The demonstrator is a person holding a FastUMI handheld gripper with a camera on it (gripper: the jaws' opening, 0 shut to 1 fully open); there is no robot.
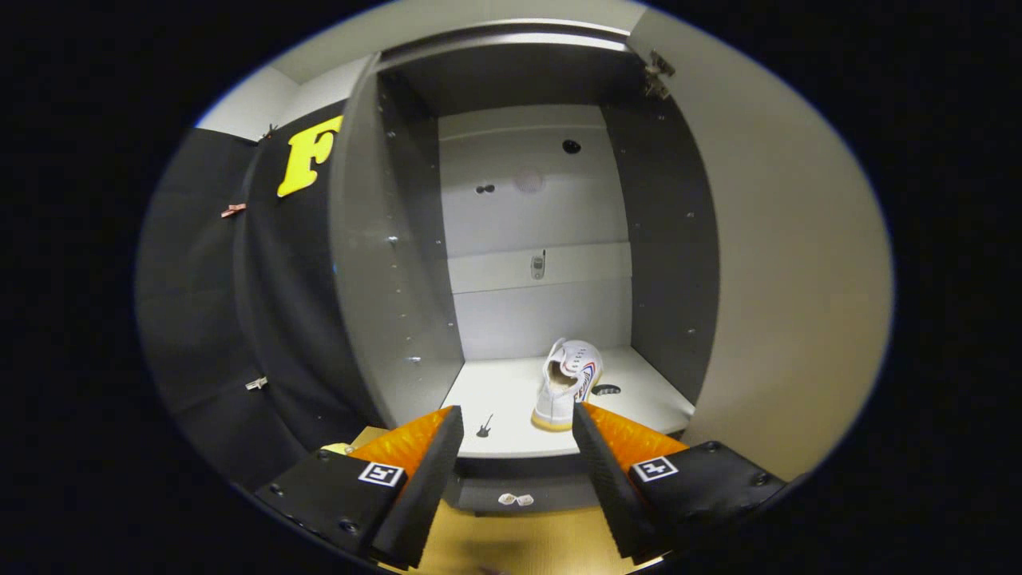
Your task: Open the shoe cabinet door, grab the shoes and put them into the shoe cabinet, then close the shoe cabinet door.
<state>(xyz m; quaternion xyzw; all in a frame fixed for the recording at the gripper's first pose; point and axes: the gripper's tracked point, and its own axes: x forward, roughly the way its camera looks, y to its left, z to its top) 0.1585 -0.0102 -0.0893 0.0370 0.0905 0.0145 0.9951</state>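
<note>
Landmark for all positions: shoe cabinet (399, 263), stood open, interior facing the gripper.

L of cabinet: booth wall of black cloth (215, 319), hung just beside the cabinet's outer L side panel. Small clips on the cloth, one upper (233, 210), one lower (255, 384).

Cabinet L side: inner wall grey w/ rows of small peg holes. No shelf boards seen btwn top and bottom shelf; one tall compartment.

Cabinet back: pale panel (531, 200) w/ two dark holes and a lighter horizontal strip across mid-height; a small fitting (538, 266) sat on that strip, type unclear.

Cabinet bottom shelf (495, 399): pale, flat. A tiny dark item (484, 427) lay near the shelf's front edge, L of centre; too small to ID. One white shoe (568, 383) stood on this shelf, R of centre, sole down, upright, red/blue stripes on its side. A small dark mark (607, 390) just beside the shoe on its R; could not ID.

Below the shelf's front edge: dark plinth w/ a small pale piece (516, 500); tan floor (511, 543) in front.

Gripper (516, 427): fingers spread wide apart, nothing btwn them, no contact w/ anything. Held in front of the cabinet opening, at about shelf-edge level. Shoe sat beyond the fingers, just inside the R finger's line, not touching it.

Cabinet R side: dark inner wall w/ peg holes; a metal hinge (659, 73) at top. Door (790, 263) swung fully open to the R, pale inner face toward the camera.
</note>
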